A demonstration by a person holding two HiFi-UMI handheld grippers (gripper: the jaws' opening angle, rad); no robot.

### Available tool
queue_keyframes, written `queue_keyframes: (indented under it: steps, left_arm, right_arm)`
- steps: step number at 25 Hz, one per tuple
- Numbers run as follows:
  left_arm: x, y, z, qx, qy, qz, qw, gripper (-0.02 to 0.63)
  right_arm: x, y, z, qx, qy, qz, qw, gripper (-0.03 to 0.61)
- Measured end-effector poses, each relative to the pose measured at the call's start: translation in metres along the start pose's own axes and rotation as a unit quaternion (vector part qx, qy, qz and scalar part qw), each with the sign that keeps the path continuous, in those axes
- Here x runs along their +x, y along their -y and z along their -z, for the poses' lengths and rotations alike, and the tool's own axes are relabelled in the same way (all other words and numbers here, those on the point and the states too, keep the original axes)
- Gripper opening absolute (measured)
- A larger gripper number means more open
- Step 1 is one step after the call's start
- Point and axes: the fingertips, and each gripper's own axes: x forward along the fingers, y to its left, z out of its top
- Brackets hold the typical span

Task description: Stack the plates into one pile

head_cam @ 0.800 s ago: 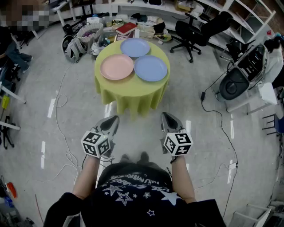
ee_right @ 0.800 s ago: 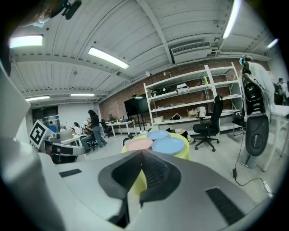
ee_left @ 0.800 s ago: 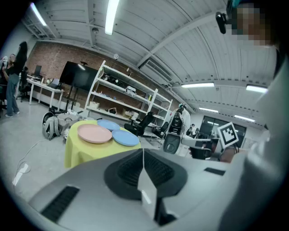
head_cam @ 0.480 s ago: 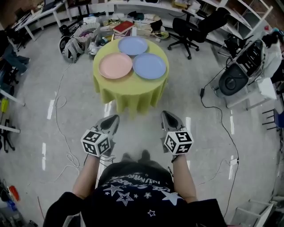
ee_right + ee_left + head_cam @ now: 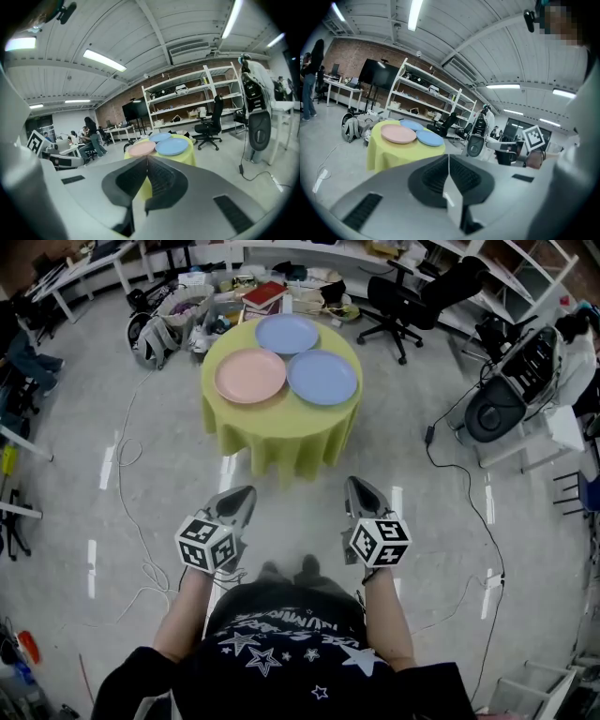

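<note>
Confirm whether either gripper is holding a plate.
No, the left gripper and right gripper are both shut and empty, well short of the yellow-clothed table.

Tablecloth (image 5: 281, 432), upper centre: was plain yellow-green. Left plate (image 5: 249, 375) was pink; back plate (image 5: 287, 334) and right plate (image 5: 322, 378) were light blue. Left gripper (image 5: 244, 493) and right gripper (image 5: 354, 484), lower centre: grey, with black-and-white square-patterned cubes. Shirt (image 5: 281, 648), bottom: black, white stars. Book (image 5: 265, 294), top: red. Floor (image 5: 441, 540): grey.
</note>
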Motion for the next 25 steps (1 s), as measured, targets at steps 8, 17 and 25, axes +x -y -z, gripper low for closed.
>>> queue_keyframes:
  steps: [8, 17, 25]
  left_arm:
    - [-0.019, -0.025, 0.008, -0.010, -0.005, -0.008, 0.9999, 0.023]
    - [-0.016, -0.044, 0.007, -0.029, -0.012, -0.019, 0.9993, 0.023]
    - [0.011, -0.077, -0.018, -0.036, -0.005, -0.041, 0.9985, 0.023]
  right_arm:
    - [0.011, -0.008, 0.008, 0.010, 0.008, 0.020, 1.000, 0.016]
    - [0.043, -0.001, 0.013, 0.035, -0.007, 0.022, 0.999, 0.016]
    - [0.097, 0.012, -0.015, 0.035, 0.002, 0.005, 0.999, 0.017]
